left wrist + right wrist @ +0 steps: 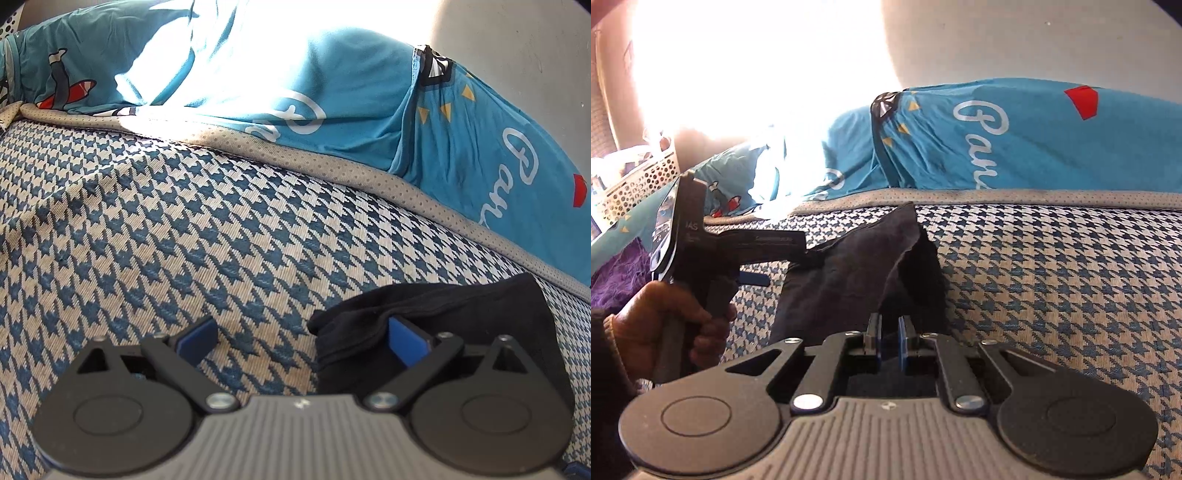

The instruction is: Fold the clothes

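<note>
Right gripper (889, 332) pinches the black garment (849, 266) up off the houndstooth cover (1052, 277), left gripper (301, 336) wide and empty — fold barely begun.

a bed (155, 206) carries everything, covered in a blue-and-cream houndstooth fabric edged with a grey dotted band (332, 162). a black garment (461, 314) lies on it, draped over the right-hand side of the left jaws. beyond the jaws, turquoise printed bedding (351, 96) lies against the grey band.
</note>
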`<state>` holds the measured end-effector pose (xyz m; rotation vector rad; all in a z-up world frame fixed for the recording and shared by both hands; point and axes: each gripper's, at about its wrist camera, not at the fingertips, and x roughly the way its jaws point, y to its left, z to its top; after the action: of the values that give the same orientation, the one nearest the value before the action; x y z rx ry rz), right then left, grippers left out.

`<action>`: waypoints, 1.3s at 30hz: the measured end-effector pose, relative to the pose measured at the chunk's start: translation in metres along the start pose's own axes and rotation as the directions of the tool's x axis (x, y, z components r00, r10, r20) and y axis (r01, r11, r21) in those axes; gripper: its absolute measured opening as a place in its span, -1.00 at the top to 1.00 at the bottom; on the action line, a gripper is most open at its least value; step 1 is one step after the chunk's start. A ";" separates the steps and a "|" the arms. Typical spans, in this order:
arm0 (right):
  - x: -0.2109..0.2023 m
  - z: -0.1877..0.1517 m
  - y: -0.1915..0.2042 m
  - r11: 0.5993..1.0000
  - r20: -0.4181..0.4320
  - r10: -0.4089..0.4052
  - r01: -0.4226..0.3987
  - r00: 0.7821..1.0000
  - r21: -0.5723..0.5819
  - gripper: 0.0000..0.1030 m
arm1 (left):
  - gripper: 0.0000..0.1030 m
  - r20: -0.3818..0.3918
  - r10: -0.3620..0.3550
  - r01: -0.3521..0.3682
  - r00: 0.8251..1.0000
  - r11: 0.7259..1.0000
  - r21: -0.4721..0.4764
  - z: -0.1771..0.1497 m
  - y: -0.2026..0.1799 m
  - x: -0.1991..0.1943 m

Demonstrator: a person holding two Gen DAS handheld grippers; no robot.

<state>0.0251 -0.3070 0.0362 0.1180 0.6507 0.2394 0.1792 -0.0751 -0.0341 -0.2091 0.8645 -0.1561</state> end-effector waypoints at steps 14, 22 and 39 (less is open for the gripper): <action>0.013 -0.033 0.006 0.985 -0.260 -0.101 0.060 0.960 -0.159 0.83 | -0.97 0.005 0.004 -0.004 1.000 1.000 0.004 0.001 -0.001 0.000; -0.021 -0.014 0.000 0.988 -0.151 -0.008 -0.015 0.989 -0.152 0.82 | -0.97 0.087 -0.027 0.025 0.996 0.999 0.030 0.011 -0.013 -0.026; 0.011 -0.022 0.003 0.992 -0.209 -0.083 0.060 0.974 -0.113 0.69 | -0.99 0.001 -0.034 0.034 0.999 0.996 0.080 0.002 -0.024 0.008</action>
<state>0.0196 -0.3008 0.0126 -0.0344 0.8527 0.2179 0.1845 -0.0997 -0.0327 -0.1493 0.8514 -0.2220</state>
